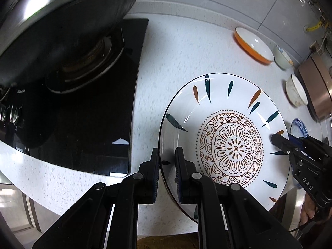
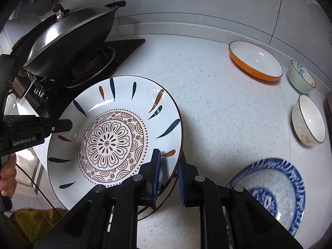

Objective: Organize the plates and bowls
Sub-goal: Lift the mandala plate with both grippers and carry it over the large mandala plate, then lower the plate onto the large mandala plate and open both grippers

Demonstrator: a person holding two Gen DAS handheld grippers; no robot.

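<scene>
A large white plate with a brown mandala centre and teal and orange leaf marks (image 1: pixel 228 145) (image 2: pixel 112 139) is held above the white counter. My left gripper (image 1: pixel 167 174) is shut on its left rim. My right gripper (image 2: pixel 169 178) is shut on its right rim; it also shows at the plate's right edge in the left wrist view (image 1: pixel 279 142). The left gripper shows at the plate's left edge in the right wrist view (image 2: pixel 64 125). A blue-patterned plate (image 2: pixel 276 195) lies on the counter to the right, under the held plate's right side.
An orange-sided dish (image 2: pixel 255 61) (image 1: pixel 253 45) lies at the back. A small bowl with blue and orange marks (image 2: pixel 302 76) and a white bowl (image 2: pixel 308 120) (image 1: pixel 295 90) stand at right. A black stove (image 1: pixel 83 95) with a lidded wok (image 2: pixel 70 35) is at left.
</scene>
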